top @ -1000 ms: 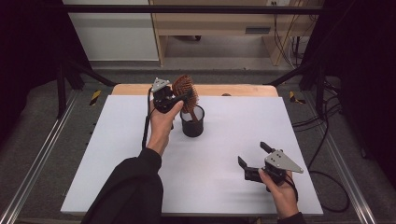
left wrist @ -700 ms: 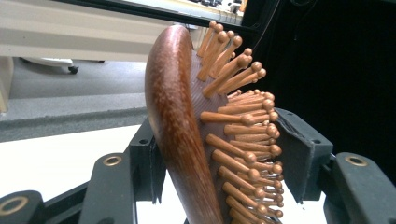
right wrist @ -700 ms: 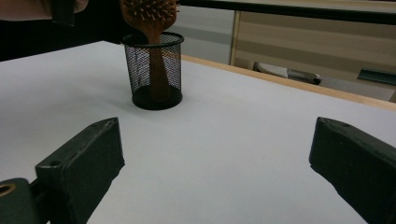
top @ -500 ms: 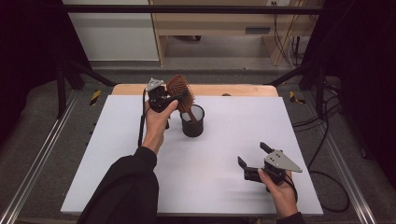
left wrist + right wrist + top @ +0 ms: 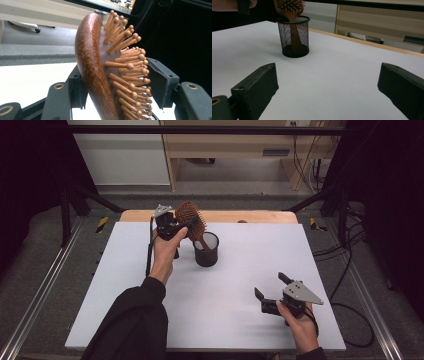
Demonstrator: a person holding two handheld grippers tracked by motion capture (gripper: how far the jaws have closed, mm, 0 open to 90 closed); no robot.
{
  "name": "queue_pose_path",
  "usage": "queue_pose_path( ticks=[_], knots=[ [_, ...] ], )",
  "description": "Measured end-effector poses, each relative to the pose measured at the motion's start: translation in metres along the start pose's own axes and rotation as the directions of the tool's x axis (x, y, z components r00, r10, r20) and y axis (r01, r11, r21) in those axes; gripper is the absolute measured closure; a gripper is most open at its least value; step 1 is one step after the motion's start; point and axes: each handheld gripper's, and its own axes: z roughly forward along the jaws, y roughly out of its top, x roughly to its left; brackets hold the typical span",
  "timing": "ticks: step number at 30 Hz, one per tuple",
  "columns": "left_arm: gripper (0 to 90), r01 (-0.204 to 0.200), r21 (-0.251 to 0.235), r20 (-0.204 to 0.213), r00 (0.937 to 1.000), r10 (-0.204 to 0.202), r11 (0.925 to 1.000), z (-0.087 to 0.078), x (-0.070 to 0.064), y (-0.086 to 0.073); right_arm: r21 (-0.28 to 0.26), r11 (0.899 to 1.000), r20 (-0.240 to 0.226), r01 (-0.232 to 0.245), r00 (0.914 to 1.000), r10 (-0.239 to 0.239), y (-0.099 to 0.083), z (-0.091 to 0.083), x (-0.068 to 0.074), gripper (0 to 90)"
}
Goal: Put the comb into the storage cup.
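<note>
A wooden hairbrush [image 5: 190, 215] leans left with its handle down in a black mesh cup [image 5: 206, 250] near the back middle of the white table [image 5: 165, 320]. My left gripper [image 5: 186, 226] is shut on the brush head. In the left gripper view the brush [image 5: 92, 62] stands between the jaws of the left gripper [image 5: 117, 77], one on its smooth back and the other at the bristle tips. My right gripper [image 5: 270, 285] rests open and holds nothing at the front right. The right gripper [image 5: 328, 75] faces the cup [image 5: 293, 37] and brush [image 5: 289, 7] from a distance.
A wooden strip [image 5: 250, 216] runs along the table's back edge. Metal rails [image 5: 45, 285] flank the table on the left, and cables [image 5: 350, 265] lie on the floor at the right. A wooden cabinet [image 5: 235, 140] stands behind.
My left gripper has shifted slightly left, tilting the brush head that way while the handle stays in the cup. The right gripper has not moved.
</note>
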Motion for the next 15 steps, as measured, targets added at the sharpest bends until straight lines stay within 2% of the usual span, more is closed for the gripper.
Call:
queue_pose_path(
  ticks=[6,15],
  knots=[
    [38.3,0.007,0.002,0.009,0.9999,-0.007,1.0000,-0.0006,0.0032,-0.0012,0.001,1.000,0.000,0.002,1.0000,-0.002,0.0000,0.0002,0.0003,3.3],
    [35.6,0.005,-0.002,0.001,1.0000,-0.005,1.0000,-0.0007,0.0045,-0.0025,0.002,1.000,0.000,0.002,1.0000,-0.002,-0.0002,0.0003,0.0001,3.4]
  ],
)
